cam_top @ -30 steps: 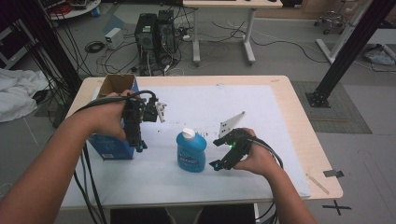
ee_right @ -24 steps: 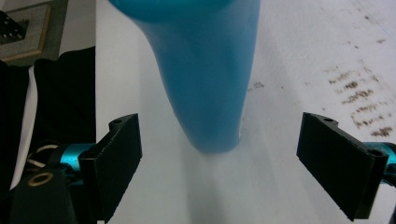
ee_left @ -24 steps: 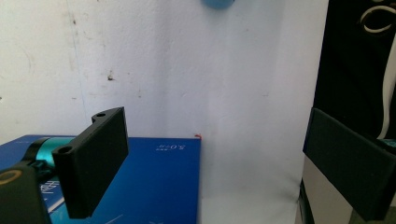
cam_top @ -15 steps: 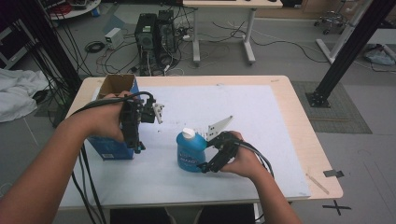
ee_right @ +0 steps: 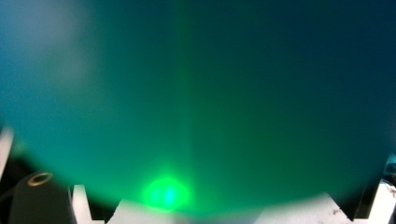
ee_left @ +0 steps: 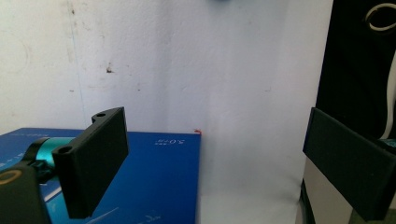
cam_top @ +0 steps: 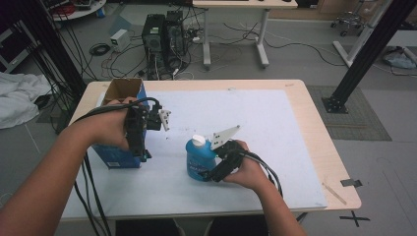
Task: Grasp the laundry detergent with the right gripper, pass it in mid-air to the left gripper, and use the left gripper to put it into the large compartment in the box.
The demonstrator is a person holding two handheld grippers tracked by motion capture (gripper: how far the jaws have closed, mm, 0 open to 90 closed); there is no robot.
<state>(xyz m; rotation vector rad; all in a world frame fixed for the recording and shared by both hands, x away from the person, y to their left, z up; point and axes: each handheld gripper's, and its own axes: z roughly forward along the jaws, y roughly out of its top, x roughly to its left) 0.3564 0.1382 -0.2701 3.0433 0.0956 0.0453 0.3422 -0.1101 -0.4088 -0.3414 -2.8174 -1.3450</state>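
Observation:
A blue bottle (cam_top: 199,160) with a white cap (cam_top: 198,141) stands upright on the white mat (cam_top: 275,123) near the table's middle. My right gripper (cam_top: 211,172) lies low against the bottle's right side, and its jaws look open. In the right gripper view the bottle (ee_right: 196,102) is a close teal blur. My left gripper (cam_top: 141,153) points down in front of a blue box (cam_top: 115,158) at the table's left. In the left gripper view its jaws (ee_left: 219,172) stand wide apart with nothing between them, above the box (ee_left: 154,177).
The blue box has an open cardboard top (cam_top: 123,88). A thin wooden stick (cam_top: 334,191) lies near the table's right front corner. Computer towers (cam_top: 162,39) and cables sit on the floor behind the table, and a black post (cam_top: 364,54) stands at the right.
My right gripper has moved left and down, from the mat beside the bottle to right against its side. The left gripper and the box have kept still.

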